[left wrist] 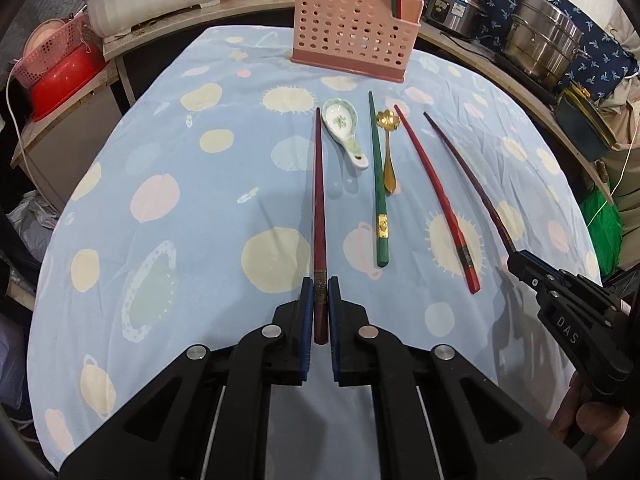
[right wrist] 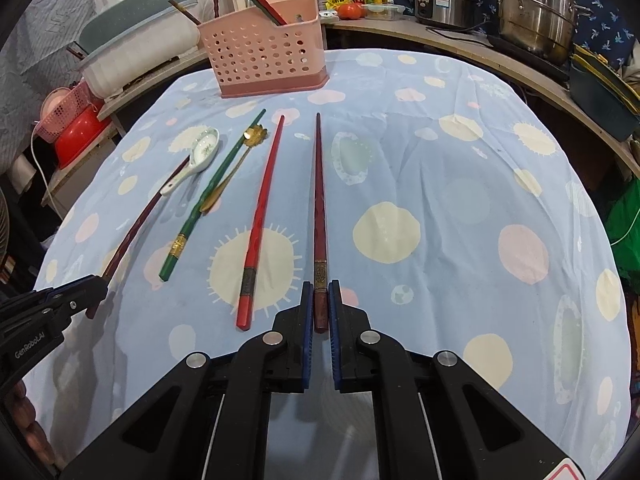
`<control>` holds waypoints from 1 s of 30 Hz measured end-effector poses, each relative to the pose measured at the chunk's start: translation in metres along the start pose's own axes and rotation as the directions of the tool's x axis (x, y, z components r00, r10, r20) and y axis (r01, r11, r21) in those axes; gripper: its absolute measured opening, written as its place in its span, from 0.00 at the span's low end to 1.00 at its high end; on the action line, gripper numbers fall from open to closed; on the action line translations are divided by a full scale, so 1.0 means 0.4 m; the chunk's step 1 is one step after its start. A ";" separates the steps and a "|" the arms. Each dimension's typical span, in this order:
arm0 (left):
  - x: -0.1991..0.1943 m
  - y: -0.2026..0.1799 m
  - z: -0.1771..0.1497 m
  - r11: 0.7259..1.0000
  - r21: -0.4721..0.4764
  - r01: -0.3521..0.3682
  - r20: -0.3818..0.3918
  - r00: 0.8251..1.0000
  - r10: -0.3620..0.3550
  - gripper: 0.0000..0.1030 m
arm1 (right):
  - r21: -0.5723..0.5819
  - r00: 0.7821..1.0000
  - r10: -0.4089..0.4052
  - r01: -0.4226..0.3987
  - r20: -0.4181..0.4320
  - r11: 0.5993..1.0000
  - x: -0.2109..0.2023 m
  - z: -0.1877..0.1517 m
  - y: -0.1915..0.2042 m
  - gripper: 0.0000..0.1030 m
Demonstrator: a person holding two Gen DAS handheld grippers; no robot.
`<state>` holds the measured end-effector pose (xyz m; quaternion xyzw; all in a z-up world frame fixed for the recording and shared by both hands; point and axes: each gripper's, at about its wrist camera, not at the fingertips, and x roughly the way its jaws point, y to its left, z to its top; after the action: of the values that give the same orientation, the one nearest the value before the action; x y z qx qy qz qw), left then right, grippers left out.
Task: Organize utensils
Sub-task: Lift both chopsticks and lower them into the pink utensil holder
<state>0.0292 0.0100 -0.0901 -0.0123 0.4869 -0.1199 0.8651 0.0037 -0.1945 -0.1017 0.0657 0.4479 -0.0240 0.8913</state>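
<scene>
At the table's near edge, the left gripper [left wrist: 319, 300] clamps one dark chopstick [left wrist: 319, 208] and the right gripper [right wrist: 320, 300] another [right wrist: 319, 208]. Toward the middle lie a green chopstick [left wrist: 378, 184], a red chopstick [left wrist: 436, 200] and two spoons. The pink holder [left wrist: 352, 28] at the far edge seemingly holds a few chopsticks; most remain.

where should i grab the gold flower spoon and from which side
Grip the gold spoon on its slim handle near the rounded tail, from above, fingers closing across its width. It lies flat against the green chopstick, so the free side is the one facing the red chopstick.
</scene>
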 end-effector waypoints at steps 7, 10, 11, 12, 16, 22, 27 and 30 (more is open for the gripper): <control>-0.059 -0.001 0.027 1.000 0.002 -0.001 0.060 0.998 0.001 0.07 | 0.004 0.998 0.015 -0.015 0.053 1.000 -0.061 0.026 -0.001 0.07; -0.088 -0.001 0.045 1.000 0.002 -0.001 0.092 0.996 0.001 0.07 | 0.005 0.996 0.020 -0.020 0.082 1.000 -0.089 0.045 0.000 0.07; -0.095 -0.001 0.050 1.000 0.001 -0.001 0.099 0.995 0.001 0.07 | 0.006 0.996 0.021 -0.022 0.090 1.000 -0.097 0.051 0.000 0.07; -0.104 0.000 0.055 1.000 0.001 0.000 0.109 0.994 0.000 0.07 | 0.007 0.994 0.024 -0.024 0.102 1.000 -0.109 0.060 -0.001 0.07; -0.137 -0.005 0.079 1.000 0.005 -0.005 0.149 0.989 0.004 0.07 | 0.005 0.989 0.025 -0.026 0.143 1.000 -0.146 0.094 -0.003 0.07; -0.184 -0.002 0.135 1.000 0.004 -0.015 0.209 0.978 0.014 0.07 | -0.003 0.979 0.031 -0.031 0.201 1.000 -0.196 0.155 -0.004 0.07; -0.222 0.007 0.193 1.000 -0.004 -0.026 0.258 0.966 0.026 0.07 | -0.013 0.969 0.034 -0.031 0.243 0.999 -0.226 0.205 0.002 0.07; -0.243 0.014 0.226 0.999 -0.013 -0.033 0.284 0.958 0.035 0.07 | -0.006 0.964 0.046 -0.046 0.261 0.999 -0.241 0.232 -0.002 0.07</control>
<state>0.0585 0.0280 0.0382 -0.0246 0.3581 -0.1001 0.9280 0.0197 -0.2098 0.0302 0.0727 0.3249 -0.0116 0.9429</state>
